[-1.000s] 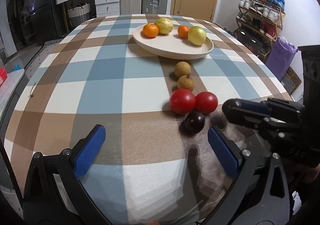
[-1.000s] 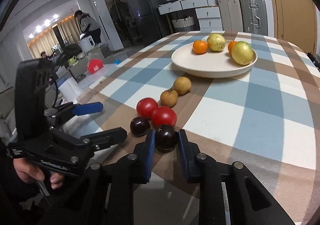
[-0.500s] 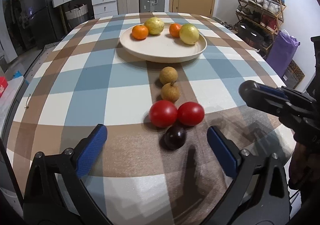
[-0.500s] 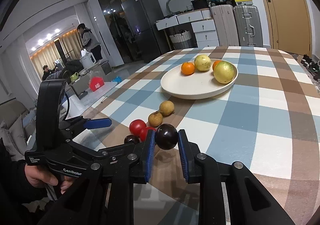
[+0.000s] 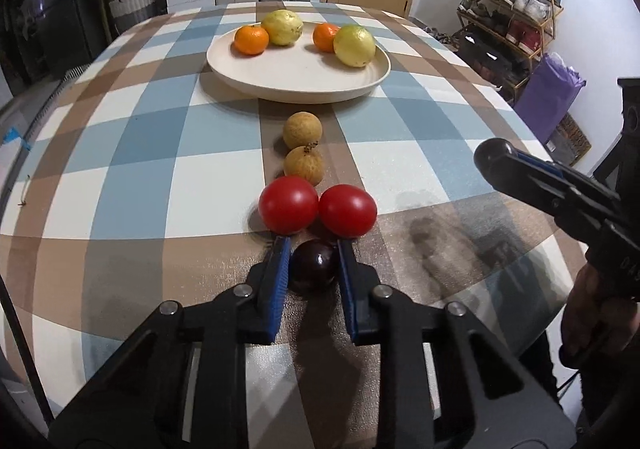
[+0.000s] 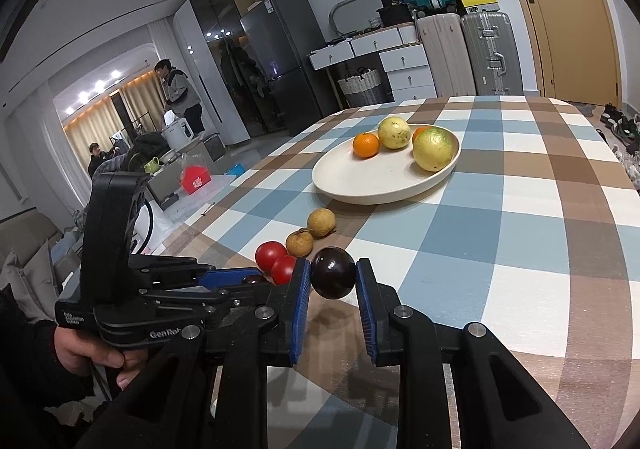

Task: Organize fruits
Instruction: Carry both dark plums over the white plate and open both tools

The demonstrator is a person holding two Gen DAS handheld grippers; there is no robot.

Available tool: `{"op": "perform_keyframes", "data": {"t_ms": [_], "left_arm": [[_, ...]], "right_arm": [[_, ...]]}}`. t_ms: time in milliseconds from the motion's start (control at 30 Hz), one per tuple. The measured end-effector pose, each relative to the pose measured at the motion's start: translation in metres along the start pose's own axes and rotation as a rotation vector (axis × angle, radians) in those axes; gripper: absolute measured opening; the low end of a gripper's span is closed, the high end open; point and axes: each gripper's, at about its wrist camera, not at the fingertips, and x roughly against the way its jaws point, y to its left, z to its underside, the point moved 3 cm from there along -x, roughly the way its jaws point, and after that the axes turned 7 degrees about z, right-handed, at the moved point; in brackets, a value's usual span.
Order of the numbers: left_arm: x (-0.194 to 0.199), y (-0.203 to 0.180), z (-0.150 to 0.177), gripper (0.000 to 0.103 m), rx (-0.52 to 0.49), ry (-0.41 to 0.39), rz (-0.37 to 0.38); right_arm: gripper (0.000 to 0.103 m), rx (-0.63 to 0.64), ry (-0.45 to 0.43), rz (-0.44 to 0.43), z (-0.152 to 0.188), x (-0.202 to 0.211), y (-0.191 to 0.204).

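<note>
On the checked tablecloth a dark plum (image 5: 314,267) lies just in front of two red tomatoes (image 5: 288,204). My left gripper (image 5: 314,249) has its jaws closing, and the blue pads press the plum's sides. A second dark plum (image 6: 333,278) hangs above the table, with my right gripper (image 6: 332,269) shut on it. Beyond the tomatoes lie two tan longans (image 5: 302,130). Further back stands the cream plate (image 5: 296,89), holding two oranges (image 5: 251,40) and two yellow-green guavas (image 5: 354,46). The right gripper (image 5: 496,157) shows at the right of the left wrist view.
The table's near edge curves close below both grippers. A shoe rack (image 5: 512,21) and a purple bag (image 5: 548,97) stand to the right of the table. Suitcases (image 6: 490,49) and drawers line the far wall. Two people (image 6: 180,93) are in the room at the back left.
My left gripper's jaws went from wide open to closed on the dark plum on the table. The right gripper rose a little with its plum and drew back from the tomatoes.
</note>
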Motion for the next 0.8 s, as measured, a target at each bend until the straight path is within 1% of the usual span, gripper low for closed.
{"op": "perform_keyframes", "data": {"t_ms": [167,367,500,633,800], "left_arm": [[0.007,-0.002,-0.003,0.020,-0.021,-0.016,0.011],[0.018,0.001,-0.010,0.020,-0.008,-0.041,0.038],[0.028,0.008,-0.017,0.020,0.007,-0.072,0.051],[0.041,0.017,-0.031,0.020,0.025,-0.117,0.062],[0.049,0.031,-0.062,0.020,0.022,-0.172,0.058]], "right_arm": [[0.023,-0.003,-0.009,-0.001,-0.005,0.002,0.000],[0.023,0.014,-0.021,0.000,-0.015,0.000,0.004],[0.023,0.023,-0.026,-0.001,-0.025,-0.002,0.007],[0.023,0.043,-0.034,-0.001,-0.038,-0.006,0.011],[0.023,0.078,-0.055,0.002,-0.062,-0.014,0.015]]}}
